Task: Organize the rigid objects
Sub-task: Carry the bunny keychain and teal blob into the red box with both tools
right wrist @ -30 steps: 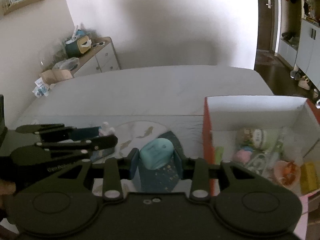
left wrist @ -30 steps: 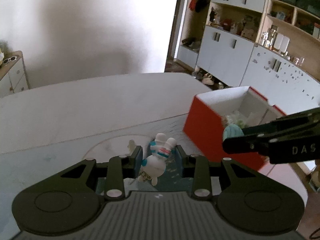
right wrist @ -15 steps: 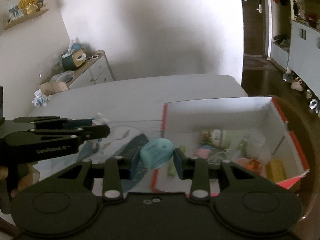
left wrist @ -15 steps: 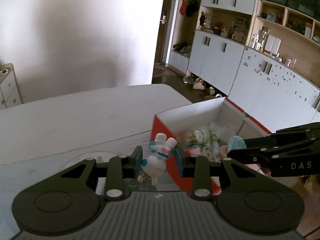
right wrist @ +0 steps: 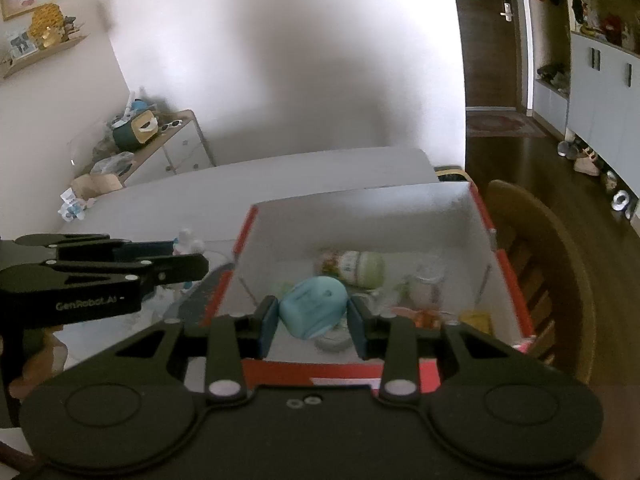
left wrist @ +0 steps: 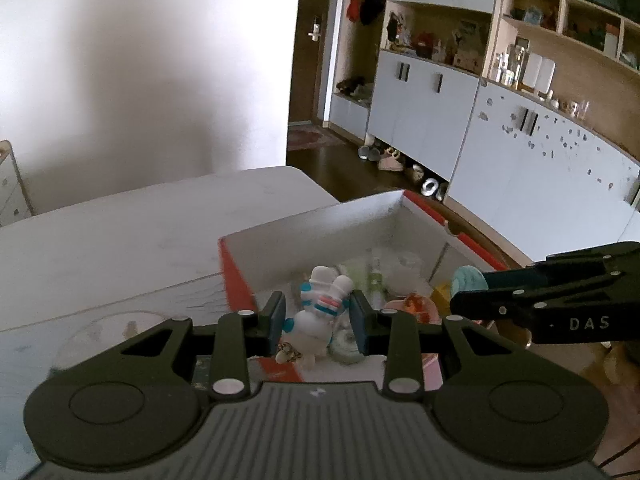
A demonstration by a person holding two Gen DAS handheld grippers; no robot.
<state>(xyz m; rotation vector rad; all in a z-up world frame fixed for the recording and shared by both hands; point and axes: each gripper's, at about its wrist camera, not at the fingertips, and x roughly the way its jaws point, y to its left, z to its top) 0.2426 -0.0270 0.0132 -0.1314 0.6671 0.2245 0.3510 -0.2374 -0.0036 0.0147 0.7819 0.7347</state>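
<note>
My left gripper [left wrist: 318, 318] is shut on a small white figurine [left wrist: 320, 312] with teal and pink stripes, held over the near left part of a red box [left wrist: 236, 276] with white inner walls. In the right wrist view my right gripper [right wrist: 314, 316] is shut on a teal rounded block [right wrist: 314, 306], hanging above the same red box [right wrist: 502, 264]. The right gripper [left wrist: 466, 286] with the teal block [left wrist: 466, 278] shows at the right of the left wrist view; the left gripper [right wrist: 192, 254] reaches in from the left of the right wrist view.
Inside the box lie a pale green bottle [right wrist: 354, 266], a yellow piece [right wrist: 474, 320] and other small items. The box stands at the right end of a white table [left wrist: 140, 224]. A wooden chair [right wrist: 548, 264] stands beyond the box. White cabinets [left wrist: 520, 152] line the far wall.
Both grippers have carried their objects to the right, from over the table mat to above the open red box. Their grips have not changed.
</note>
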